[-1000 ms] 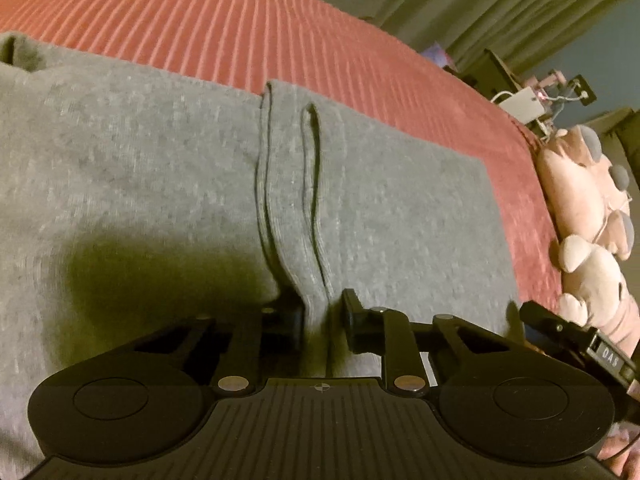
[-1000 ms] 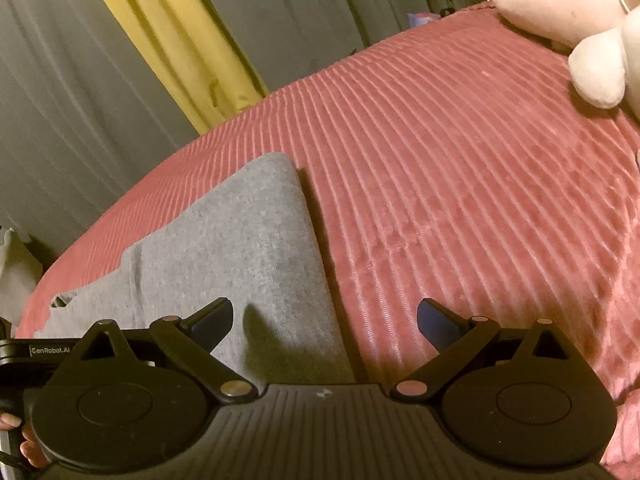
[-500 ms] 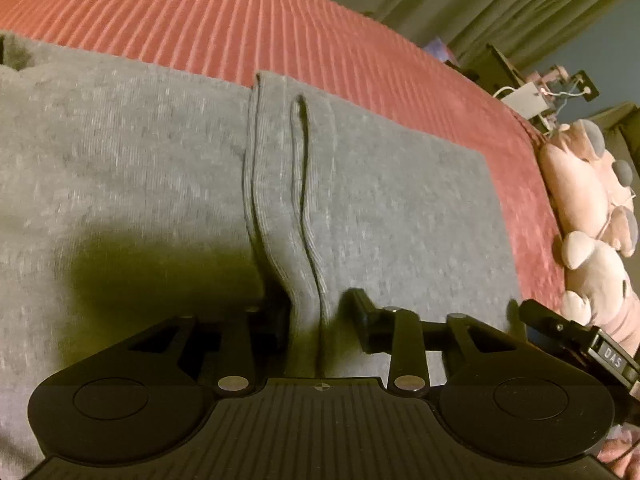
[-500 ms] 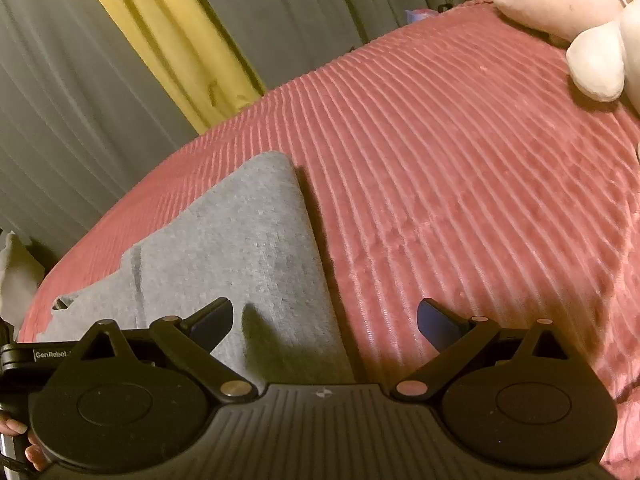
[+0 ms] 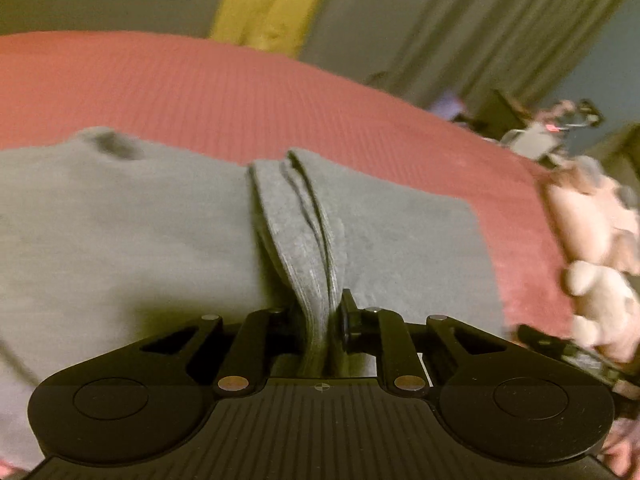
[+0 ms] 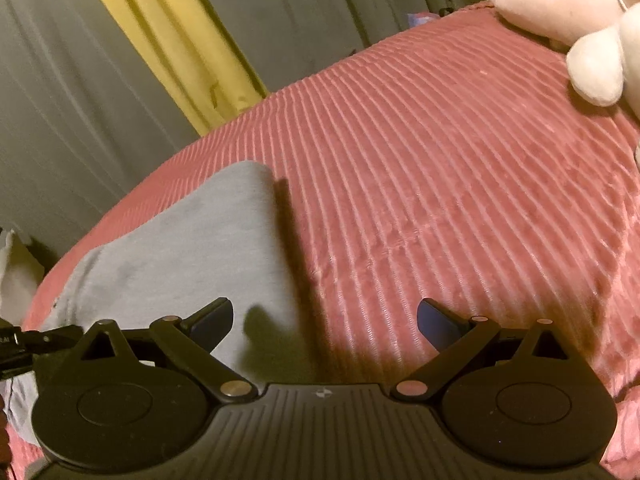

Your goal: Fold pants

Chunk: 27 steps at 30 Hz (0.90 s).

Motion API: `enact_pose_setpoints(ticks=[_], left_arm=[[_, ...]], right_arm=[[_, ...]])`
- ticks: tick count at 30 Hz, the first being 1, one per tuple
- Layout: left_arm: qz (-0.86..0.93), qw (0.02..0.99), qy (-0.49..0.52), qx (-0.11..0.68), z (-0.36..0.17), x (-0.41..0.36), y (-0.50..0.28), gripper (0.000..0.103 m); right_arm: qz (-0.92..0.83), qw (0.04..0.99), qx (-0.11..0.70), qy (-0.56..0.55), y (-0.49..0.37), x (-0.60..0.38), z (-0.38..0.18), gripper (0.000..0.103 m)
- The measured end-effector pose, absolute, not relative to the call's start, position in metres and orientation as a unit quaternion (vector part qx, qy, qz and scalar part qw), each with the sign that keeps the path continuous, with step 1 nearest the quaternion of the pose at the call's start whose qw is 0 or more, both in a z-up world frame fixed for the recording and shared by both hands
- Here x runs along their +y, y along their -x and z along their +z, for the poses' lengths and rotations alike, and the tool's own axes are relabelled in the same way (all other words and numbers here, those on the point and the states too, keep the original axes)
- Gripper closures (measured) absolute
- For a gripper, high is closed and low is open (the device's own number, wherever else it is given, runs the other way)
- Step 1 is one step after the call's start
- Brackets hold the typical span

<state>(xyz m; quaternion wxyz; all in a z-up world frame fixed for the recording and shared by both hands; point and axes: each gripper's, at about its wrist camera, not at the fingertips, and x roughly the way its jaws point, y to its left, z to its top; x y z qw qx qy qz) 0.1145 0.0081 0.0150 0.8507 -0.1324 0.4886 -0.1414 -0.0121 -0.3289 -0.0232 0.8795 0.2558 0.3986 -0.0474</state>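
Grey pants (image 5: 132, 240) lie spread on a red ribbed bedspread (image 5: 200, 92). My left gripper (image 5: 320, 316) is shut on a raised ribbed fold of the pants (image 5: 308, 264) and holds it up off the bed. In the right wrist view the pants (image 6: 192, 240) lie at the left, ending in a folded corner. My right gripper (image 6: 325, 320) is open and empty, hovering over the pants' right edge and the bedspread (image 6: 440, 180).
Pink and white plush toys (image 5: 592, 248) lie at the bed's right side and also show in the right wrist view (image 6: 576, 12). Grey curtains with a yellow strip (image 6: 172, 40) hang behind the bed. Clutter with cables (image 5: 544, 136) stands beyond the far edge.
My left gripper has closed on the ribbed fold and lifted it, tilting the view up. The right gripper has stayed open and almost still.
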Motion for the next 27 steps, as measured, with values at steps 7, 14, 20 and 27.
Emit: enact_pose_setpoints(ticks=[7, 14, 20, 27], left_arm=[[-0.098, 0.843, 0.11, 0.517, -0.008, 0.024, -0.11, 0.068], [-0.112, 0.857, 0.128, 0.487, 0.004, 0.028, -0.113, 0.05], [-0.111, 0.862, 0.168, 0.466, 0.007, 0.032, -0.144, 0.049], [-0.093, 0.86, 0.178, 0.47, -0.003, 0.021, -0.172, 0.055]], right_arm=[[-0.042, 0.878, 0.411, -0.241, 0.008, -0.324, -0.024, 0.004], [-0.03, 0.883, 0.423, -0.202, 0.004, -0.312, -0.024, 0.004], [-0.03, 0.883, 0.428, -0.192, 0.001, -0.309, -0.025, 0.004], [-0.037, 0.875, 0.435, -0.208, 0.0, -0.313, -0.03, 0.004]])
